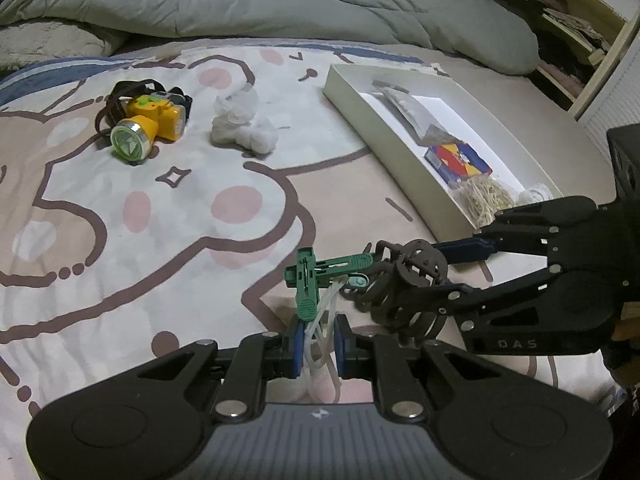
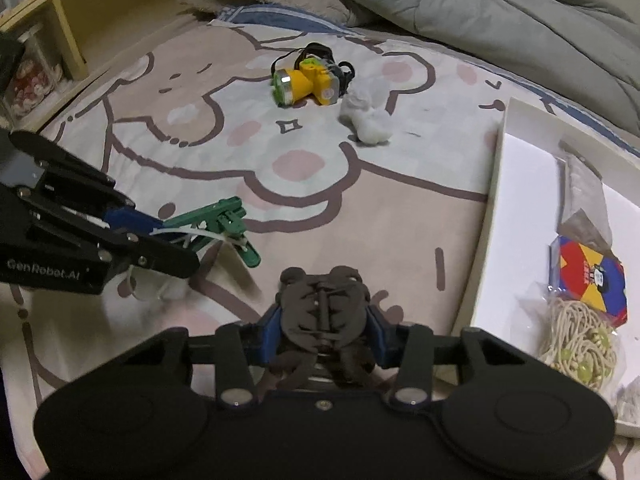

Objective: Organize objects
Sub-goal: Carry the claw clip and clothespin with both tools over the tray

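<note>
Sorting is partly done: the white box (image 2: 496, 216) on the bed already holds a colourful packet (image 2: 592, 276), a cord bundle (image 2: 580, 340) and a clear bag (image 2: 580, 188), with white floor still bare. Left gripper (image 1: 318, 346): fingers pressed together, pinching clear tubing (image 1: 326, 312) that carries a green clip (image 1: 306, 280), held just above the sheet (image 1: 140, 260). Right gripper (image 2: 326, 330): fingers clamped on a brown claw clip (image 2: 322, 304), held beside the green clip and near the box's near wall. Both items are judged to be next for the box. Left to be gathered: a yellow headlamp (image 1: 150, 128) and a white wad (image 1: 242, 120), lying near each other on the sheet, well apart from both grippers. Surroundings: a grey duvet (image 1: 280, 0) heaped behind, a shelf (image 2: 48, 40) at the bed's edge. Obstruction: the two grippers are crowded close, so the green clip and claw clip could be snagged; the box wall must be cleared.
</note>
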{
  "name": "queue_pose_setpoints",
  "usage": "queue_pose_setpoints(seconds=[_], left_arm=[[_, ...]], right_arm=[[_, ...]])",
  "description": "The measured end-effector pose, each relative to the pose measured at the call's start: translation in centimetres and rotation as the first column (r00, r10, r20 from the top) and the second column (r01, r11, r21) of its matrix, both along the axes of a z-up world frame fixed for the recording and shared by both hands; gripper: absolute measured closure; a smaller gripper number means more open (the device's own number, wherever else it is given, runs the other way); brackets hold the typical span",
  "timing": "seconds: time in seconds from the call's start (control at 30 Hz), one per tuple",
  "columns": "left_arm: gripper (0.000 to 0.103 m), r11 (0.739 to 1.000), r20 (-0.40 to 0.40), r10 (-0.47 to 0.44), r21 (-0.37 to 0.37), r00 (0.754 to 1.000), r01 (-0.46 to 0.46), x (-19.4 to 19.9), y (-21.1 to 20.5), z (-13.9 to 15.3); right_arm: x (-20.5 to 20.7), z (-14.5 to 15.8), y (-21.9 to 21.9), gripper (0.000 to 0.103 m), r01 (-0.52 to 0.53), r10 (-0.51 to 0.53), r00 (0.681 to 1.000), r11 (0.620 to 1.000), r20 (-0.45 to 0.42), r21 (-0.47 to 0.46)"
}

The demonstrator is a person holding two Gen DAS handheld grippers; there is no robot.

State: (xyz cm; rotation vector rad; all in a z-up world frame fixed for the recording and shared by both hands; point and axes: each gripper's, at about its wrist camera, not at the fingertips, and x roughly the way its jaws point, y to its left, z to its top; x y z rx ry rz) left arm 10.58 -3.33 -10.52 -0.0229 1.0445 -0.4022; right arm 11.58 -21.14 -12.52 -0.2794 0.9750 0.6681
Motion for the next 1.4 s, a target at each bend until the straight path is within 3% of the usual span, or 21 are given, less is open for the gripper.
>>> queue_pose_setpoints(seconds=[0.17, 0.5, 0.97, 1.4], left_arm=[[0.087, 0.999, 0.038, 0.044, -0.018, 0.998, -0.043, 0.4, 0.6, 1.5], [0.087, 0.989, 0.135, 0.135, -0.080, 0.982, -0.125, 1.5, 0.8, 5.6], [0.087, 0.990, 0.205, 0.123, -0.100, 0.971, -0.104, 2.6, -3.7, 7.9], [0.087, 0.994, 0.272, 0.030, -0.110, 0.962, 0.001, 7.5, -11.5, 9.2]], right_arm=[[0.2, 1.6, -0.5, 0.058, 0.035, -0.036, 0.998, 0.999, 0.042, 0.034], [1.3, 8.1, -4.0, 0.058, 0.123, -0.147, 0.976, 0.980, 0.158, 0.154], [2.3, 11.9, -9.6, 0.058, 0.208, -0.266, 0.937, 0.946, 0.228, 0.250], [5.8, 12.5, -17.6, 0.058, 0.389, -0.465, 0.845, 0.873, 0.265, 0.295]])
